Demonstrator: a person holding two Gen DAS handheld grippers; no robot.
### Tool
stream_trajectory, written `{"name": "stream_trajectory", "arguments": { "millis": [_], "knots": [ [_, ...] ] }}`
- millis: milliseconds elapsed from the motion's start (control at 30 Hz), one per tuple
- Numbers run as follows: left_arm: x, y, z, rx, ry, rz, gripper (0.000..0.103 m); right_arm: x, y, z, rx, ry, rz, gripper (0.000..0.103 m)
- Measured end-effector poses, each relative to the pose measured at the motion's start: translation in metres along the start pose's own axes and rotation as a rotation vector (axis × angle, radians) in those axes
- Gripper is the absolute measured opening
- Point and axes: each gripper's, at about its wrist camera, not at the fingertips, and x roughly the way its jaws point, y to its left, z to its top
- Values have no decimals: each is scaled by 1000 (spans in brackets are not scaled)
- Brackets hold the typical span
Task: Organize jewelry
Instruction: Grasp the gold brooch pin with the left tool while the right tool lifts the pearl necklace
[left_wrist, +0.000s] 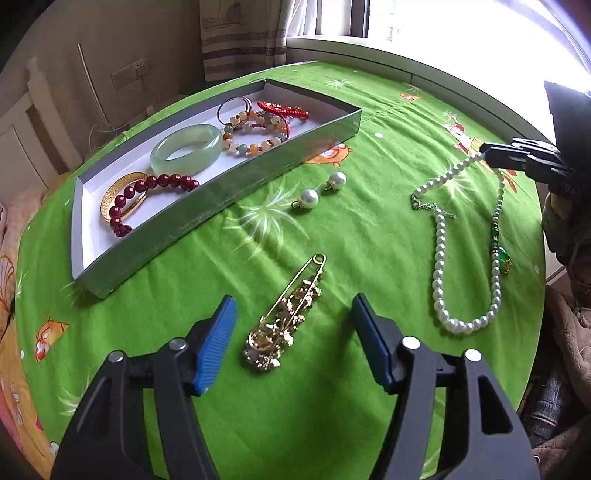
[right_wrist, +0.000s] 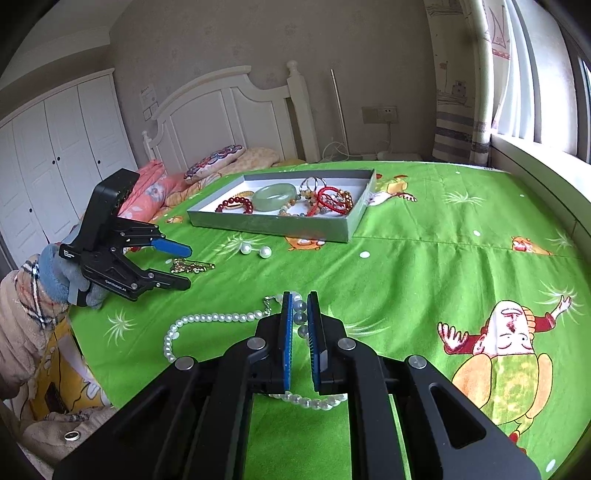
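Note:
A gold safety-pin brooch (left_wrist: 291, 314) lies on the green bedsheet between the blue pads of my left gripper (left_wrist: 293, 299). The pads stand apart on either side and do not press it, so the gripper is open. My right gripper (right_wrist: 300, 297) is shut on the white pearl necklace (right_wrist: 207, 318), with beads pinched between its pads. The rest of the strand (left_wrist: 437, 273) trails over the sheet, and a green pendant (left_wrist: 500, 256) hangs by it. Two pearl earrings (left_wrist: 308, 197) lie near the grey box (left_wrist: 221, 195). The box holds a jade bangle (left_wrist: 188, 147), bead bracelets and red cords.
The green cartoon sheet (right_wrist: 424, 280) covers the bed. Pillows (right_wrist: 214, 162) and a white headboard (right_wrist: 229, 110) lie beyond the box. A window sill (right_wrist: 535, 166) runs along the right, and a person's gloved hand (right_wrist: 62, 277) holds the left gripper (right_wrist: 187, 267).

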Motion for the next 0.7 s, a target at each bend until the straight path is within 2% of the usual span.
{"name": "stream_trajectory", "arguments": {
  "millis": [33, 67, 100, 300, 367, 400, 467, 500, 600, 667, 700],
  "knots": [
    [0, -1, 1, 4, -4, 1, 39, 2, -2, -1, 8, 15, -5, 11],
    [-1, -3, 2, 7, -4, -2, 32, 4, -5, -1, 15, 31, -10, 12],
    [-1, -5, 2, 8, -3, -3, 16, 6, -6, -2, 18, 48, -15, 12],
    [-12, -24, -12, 16, -37, 123, 14, 22, -8, -5, -2, 148, -87, 14],
    [-18, -28, -15, 4, -49, 141, 14, 27, -5, -3, -26, 170, -85, 17],
    [-20, -30, -16, -2, -51, 148, 14, 29, -3, -1, -47, 176, -90, 22],
    [-23, -32, -17, -4, -53, 173, 14, 35, 4, 4, -107, 192, -95, 51],
    [-25, -33, -17, -4, -51, 182, 14, 38, 6, 8, -135, 200, -87, 56],
    [-28, -35, -17, -16, -49, 198, 13, 53, 13, 16, -223, 248, -62, 56],
    [-29, -35, -17, -26, -47, 204, 13, 67, 15, 15, -286, 297, -67, 52],
    [-28, -34, -18, -31, -47, 206, 13, 70, 12, 15, -277, 300, -43, 50]
  ]
}}
